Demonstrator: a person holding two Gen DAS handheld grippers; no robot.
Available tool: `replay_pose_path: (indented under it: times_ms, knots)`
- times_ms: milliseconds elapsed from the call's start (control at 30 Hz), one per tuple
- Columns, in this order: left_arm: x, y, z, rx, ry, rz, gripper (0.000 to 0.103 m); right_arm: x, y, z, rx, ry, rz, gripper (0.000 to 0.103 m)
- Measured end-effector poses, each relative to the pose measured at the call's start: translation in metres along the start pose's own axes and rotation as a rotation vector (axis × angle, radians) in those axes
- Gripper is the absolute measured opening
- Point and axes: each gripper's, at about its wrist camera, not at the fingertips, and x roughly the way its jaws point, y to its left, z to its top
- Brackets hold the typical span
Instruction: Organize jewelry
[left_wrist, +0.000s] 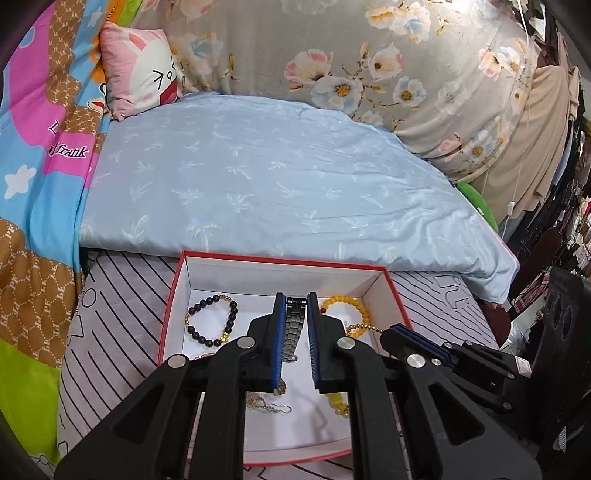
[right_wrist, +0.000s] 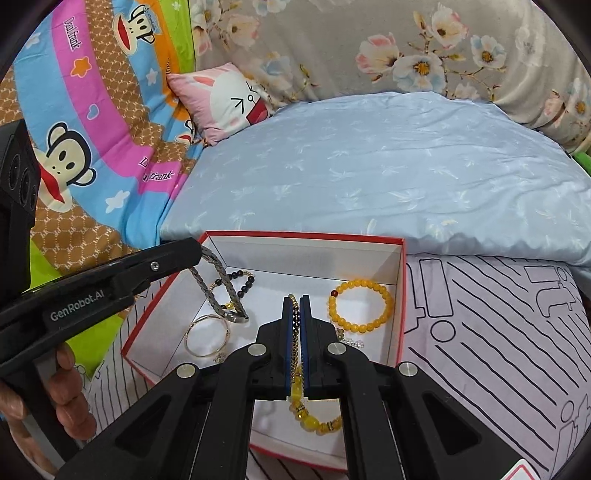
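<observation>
The left gripper (left_wrist: 296, 321) is clamped on a metal watch band (right_wrist: 218, 284) that dangles over the red-rimmed box (right_wrist: 306, 238). The right gripper (right_wrist: 299, 325) is pinched tight on a gold-and-yellow beaded strand (right_wrist: 306, 410) hanging into the same box. Both point steeply down over it. Already lying inside are a dark bead bracelet (left_wrist: 212, 319), a yellow bead bracelet (right_wrist: 360, 306) and a thin gold bangle (right_wrist: 207, 336). The box sits on the bed (right_wrist: 498, 314); judging by this, sorting is nearly done, with only these two pieces left to release.

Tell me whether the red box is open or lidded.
Open: the red box has no lid on it; its white inside and the yellow bead bracelet show.
</observation>
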Motion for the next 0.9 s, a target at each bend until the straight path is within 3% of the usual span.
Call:
replay_pose_path:
  times_ms: [267,367,533,667,900]
  knots:
    - [0.014,0.01,-0.001,-0.018,-0.015,0.03,0.011,0.019,0.0,0.001,-0.012,0.013,0.0,0.004]
    - [0.012,0.012,-0.001,-0.014,-0.02,0.038,0.017,0.019,-0.001,-0.001,-0.004,0.009,-0.006,0.008]
    - [0.009,0.013,-0.01,0.003,-0.015,0.086,0.018,0.015,0.0,-0.003,-0.002,0.008,-0.013,0.011]
    - [0.001,0.012,-0.021,0.019,-0.015,0.134,0.018,0.006,0.004,-0.011,-0.014,0.002,-0.037,0.021]
    - [-0.018,0.009,-0.044,0.025,-0.013,0.168,0.018,-0.018,0.012,-0.023,-0.032,-0.026,-0.068,0.029]
